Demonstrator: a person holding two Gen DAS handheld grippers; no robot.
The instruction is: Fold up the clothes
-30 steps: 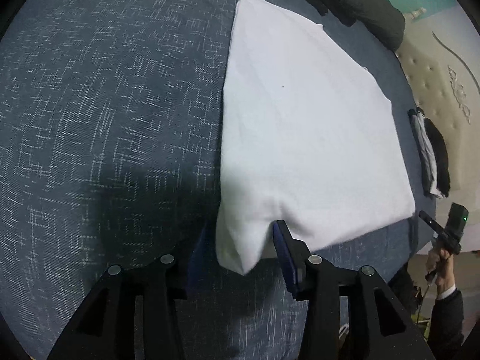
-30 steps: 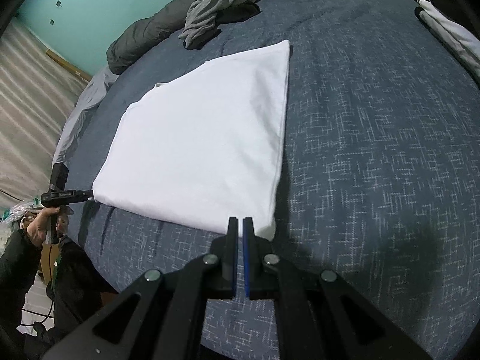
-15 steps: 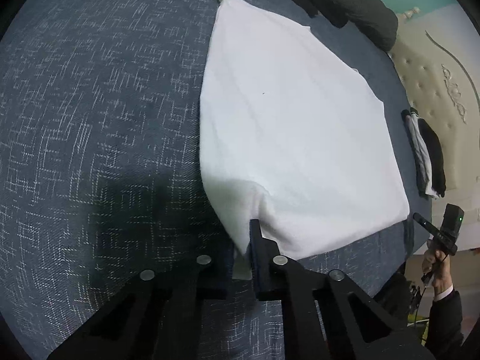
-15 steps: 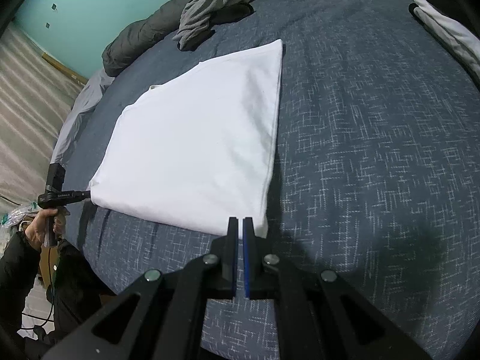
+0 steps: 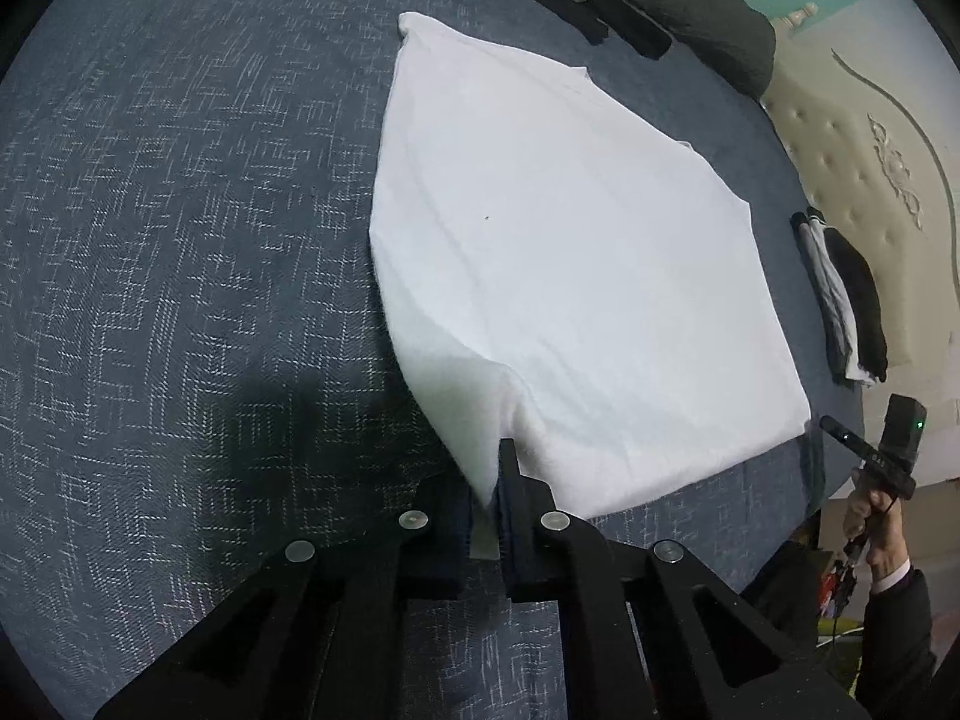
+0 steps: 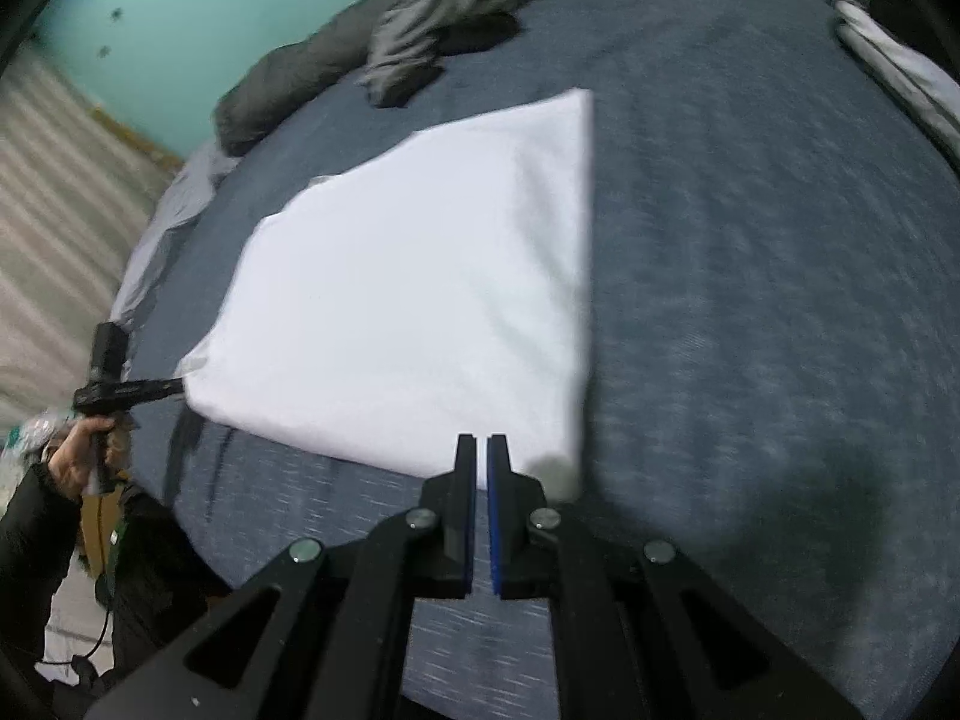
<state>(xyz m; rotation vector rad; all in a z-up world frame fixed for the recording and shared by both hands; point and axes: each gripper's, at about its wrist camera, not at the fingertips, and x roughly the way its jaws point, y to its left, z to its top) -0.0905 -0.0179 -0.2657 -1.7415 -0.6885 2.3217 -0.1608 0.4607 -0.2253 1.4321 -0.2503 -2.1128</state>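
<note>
A folded white garment (image 5: 570,276) lies flat on the dark blue bedspread (image 5: 180,240), near its near edge.

Left wrist view: the left gripper (image 5: 489,480) is clenched on the garment's near left corner, and the cloth rises in a small peak into the closed jaws. This view alone shows the padded cream headboard (image 5: 870,138) at the right and a stack of folded dark and light clothes (image 5: 840,294) beside it, well apart from the white garment. The right gripper appears here from outside, at the garment's near right corner, with the hand (image 5: 876,516) and a dark sleeve below it.

Right wrist view, somewhat blurred: the right gripper (image 6: 480,456) is clenched on the garment's near right corner, white cloth showing between the pads. Only this view shows the teal wall (image 6: 210,12) and the pale striped surface at far left. The left gripper is seen here from the side, its tip touching the opposite corner.

Both views show a crumpled grey garment (image 6: 438,36) and a dark bolster (image 5: 702,18) at the far end of the bed.
</note>
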